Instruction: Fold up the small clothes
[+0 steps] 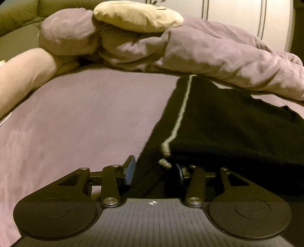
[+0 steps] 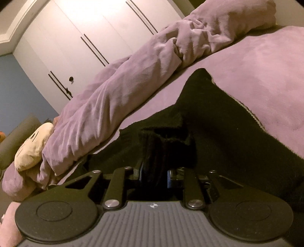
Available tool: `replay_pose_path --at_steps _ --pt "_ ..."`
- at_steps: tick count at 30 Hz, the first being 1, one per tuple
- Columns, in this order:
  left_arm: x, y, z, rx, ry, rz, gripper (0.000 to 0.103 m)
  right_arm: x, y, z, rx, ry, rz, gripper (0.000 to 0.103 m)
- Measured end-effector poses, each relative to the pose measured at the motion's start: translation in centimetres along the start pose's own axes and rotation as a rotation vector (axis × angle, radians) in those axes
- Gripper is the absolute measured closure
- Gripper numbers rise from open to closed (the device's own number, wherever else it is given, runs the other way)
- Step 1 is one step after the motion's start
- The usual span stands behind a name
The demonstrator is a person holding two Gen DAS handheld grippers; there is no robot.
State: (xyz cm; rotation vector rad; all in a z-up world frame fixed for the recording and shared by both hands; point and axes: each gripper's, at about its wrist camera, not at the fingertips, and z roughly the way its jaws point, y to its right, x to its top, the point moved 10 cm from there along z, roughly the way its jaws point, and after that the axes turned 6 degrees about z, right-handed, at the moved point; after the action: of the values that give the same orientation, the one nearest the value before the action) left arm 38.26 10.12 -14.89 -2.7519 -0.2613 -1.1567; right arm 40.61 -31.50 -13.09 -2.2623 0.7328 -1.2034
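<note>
Covering bed: purple sheet (image 1: 85,117) | bunched duvet (image 2: 117,91) | white wardrobe (image 2: 79,28)

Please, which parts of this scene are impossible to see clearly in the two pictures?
- Left wrist view: the black garment runs off the right edge; its full shape is unknown.
- Right wrist view: black fabric covers the right gripper fingers; the contact is unclear.
- Left wrist view: the plush toy is cut off at the top.
</note>
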Motion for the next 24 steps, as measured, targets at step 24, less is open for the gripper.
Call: replay_pose_path --at_steps 24 --pt "2.9 4.2 1.0 -0.081 -0.007 0.155 0.037 -3.3 -5.1 1.0 -0.157 -0.021 -0.467 0.081"
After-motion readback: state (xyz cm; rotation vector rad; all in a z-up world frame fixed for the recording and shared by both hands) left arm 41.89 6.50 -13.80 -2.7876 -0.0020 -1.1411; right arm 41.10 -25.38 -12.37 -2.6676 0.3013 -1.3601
